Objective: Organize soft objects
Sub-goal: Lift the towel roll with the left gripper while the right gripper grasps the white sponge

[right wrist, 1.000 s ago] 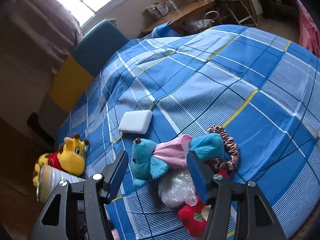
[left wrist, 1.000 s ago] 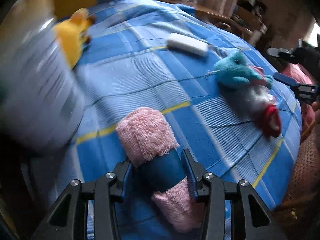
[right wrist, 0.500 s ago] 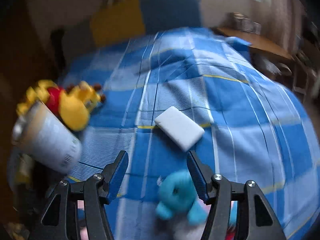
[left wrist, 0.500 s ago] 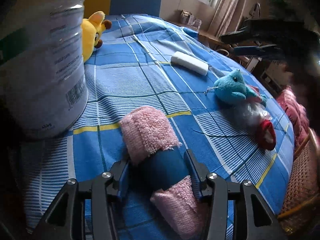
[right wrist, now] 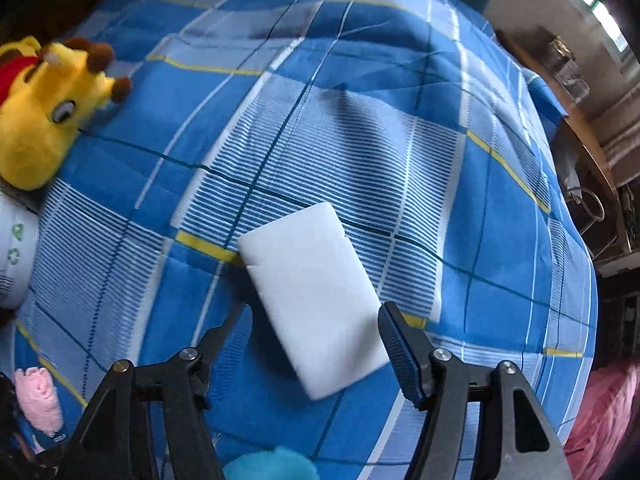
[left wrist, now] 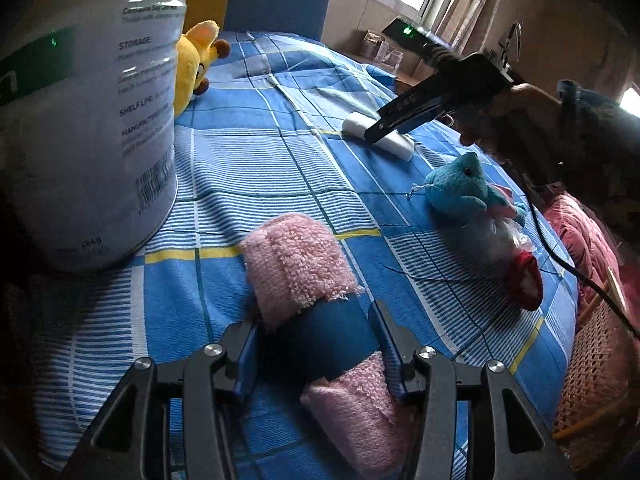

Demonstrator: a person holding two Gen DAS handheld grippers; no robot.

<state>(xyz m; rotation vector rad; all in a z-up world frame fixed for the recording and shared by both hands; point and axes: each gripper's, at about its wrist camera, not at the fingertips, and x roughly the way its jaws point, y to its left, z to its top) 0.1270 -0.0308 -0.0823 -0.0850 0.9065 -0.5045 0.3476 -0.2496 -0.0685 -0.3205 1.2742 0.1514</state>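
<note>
L hand-held gripper straddles the pink towel roll on the bed; jaws just eased apart, pads prob. off it. R hand-held gripper, jaws just widened, hangs spread over the white sponge, not touching.

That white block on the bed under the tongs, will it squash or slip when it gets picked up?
The white block looks like foam with a matte face, so it probably gives a little and grips well. It hardly dents the blue checked bedspread, so it is likely light. Lying flat, it should not roll.
</note>
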